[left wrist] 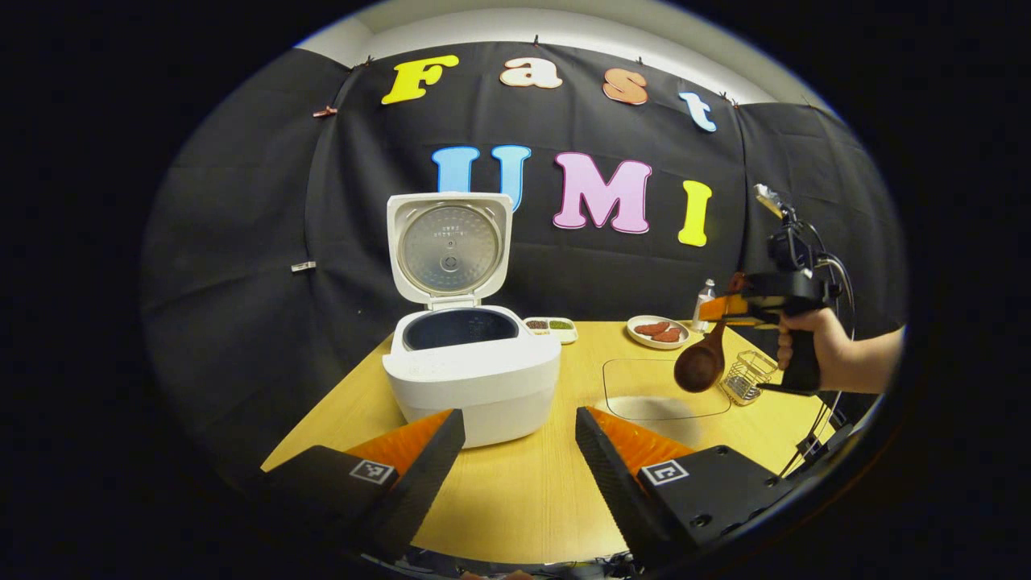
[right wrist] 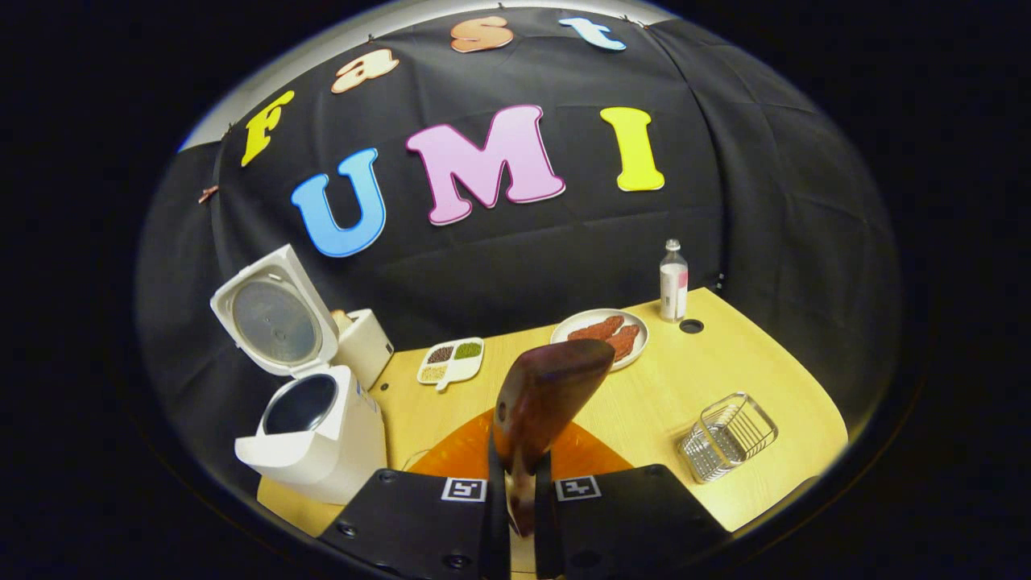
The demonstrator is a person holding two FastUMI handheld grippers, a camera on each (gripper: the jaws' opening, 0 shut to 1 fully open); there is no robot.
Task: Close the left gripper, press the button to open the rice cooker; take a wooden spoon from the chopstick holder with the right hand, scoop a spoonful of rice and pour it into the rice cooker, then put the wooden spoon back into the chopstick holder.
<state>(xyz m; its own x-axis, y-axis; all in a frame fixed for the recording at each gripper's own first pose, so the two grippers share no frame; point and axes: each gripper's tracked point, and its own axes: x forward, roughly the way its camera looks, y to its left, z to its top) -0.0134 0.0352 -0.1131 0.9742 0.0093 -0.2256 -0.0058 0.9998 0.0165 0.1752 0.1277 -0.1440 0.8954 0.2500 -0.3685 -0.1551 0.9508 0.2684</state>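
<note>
Standing at the left of a wooden table (left wrist: 515, 499), a white rice cooker (left wrist: 471, 379) has its lid (left wrist: 449, 248) raised upright, showing the dark inner pot. In the left gripper view, the left gripper (left wrist: 519, 459) hovers near the cooker's front, its two black-and-orange fingers spread wide apart with nothing between them. Behind the cooker, toward the far wall, lies a small divided tray (left wrist: 552, 325) of grains, then a plate (left wrist: 657, 331) of reddish food and a small bottle (left wrist: 704, 304). Farther right, a hand (left wrist: 813, 346) holds the right gripper (left wrist: 725, 308) above the table. Its fingers are clamped tight on the handle of a wooden spoon (left wrist: 701, 362), whose long axis runs steeply downward, bowl lowest and hanging well above the tabletop. In the right gripper view, the wooden spoon extends forward and away from the fingers, its bowl toward the plate. Just right of the wooden spoon, a wire chopstick holder (left wrist: 749, 376) sits on the table.
</note>
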